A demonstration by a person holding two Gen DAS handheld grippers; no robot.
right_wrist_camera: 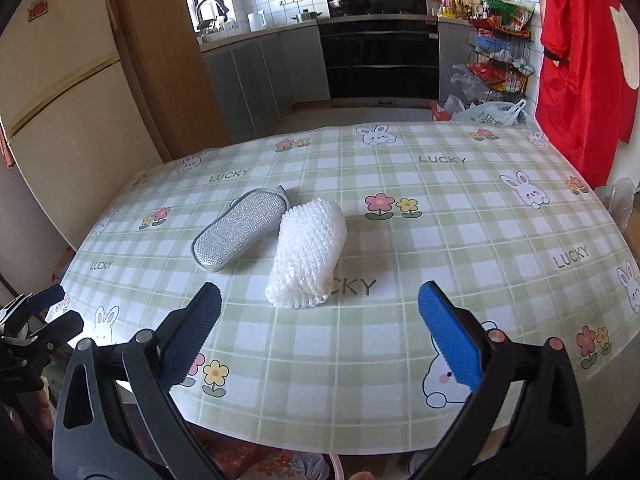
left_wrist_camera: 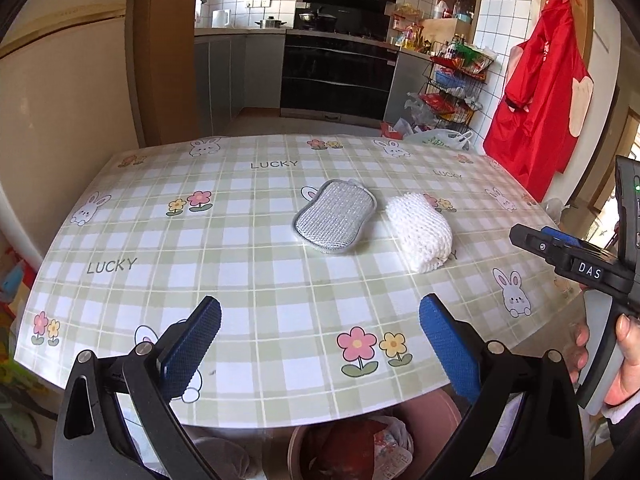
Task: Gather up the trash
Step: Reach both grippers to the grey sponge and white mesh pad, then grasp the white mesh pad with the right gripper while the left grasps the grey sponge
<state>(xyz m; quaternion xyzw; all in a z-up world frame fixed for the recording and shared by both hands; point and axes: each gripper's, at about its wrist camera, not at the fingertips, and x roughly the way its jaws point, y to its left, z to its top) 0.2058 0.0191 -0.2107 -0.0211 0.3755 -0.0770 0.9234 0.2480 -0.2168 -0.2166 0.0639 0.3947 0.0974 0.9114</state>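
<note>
Trash waiting mid-desk, both grippers wide open and empty.

Left gripper (left_wrist_camera: 320,320) and right gripper (right_wrist_camera: 319,308) hover over the near edge of the desk (right_wrist_camera: 460,240); beyond them the white foam net (right_wrist_camera: 307,252) lies just beside the silver scrub pad (right_wrist_camera: 242,230). Both look light and soft; the net would likely squash, so a pinch across its middle seems best.

Each gripper, left gripper (left_wrist_camera: 320,320) and right gripper (right_wrist_camera: 319,308), has 2 black arms with silver rivets and blue textured pads (right_wrist_camera: 448,340); the right unit carries a white "DAS" label (left_wrist_camera: 590,270), gripped by a bare-skinned right hand (left_wrist_camera: 624,364).
</note>
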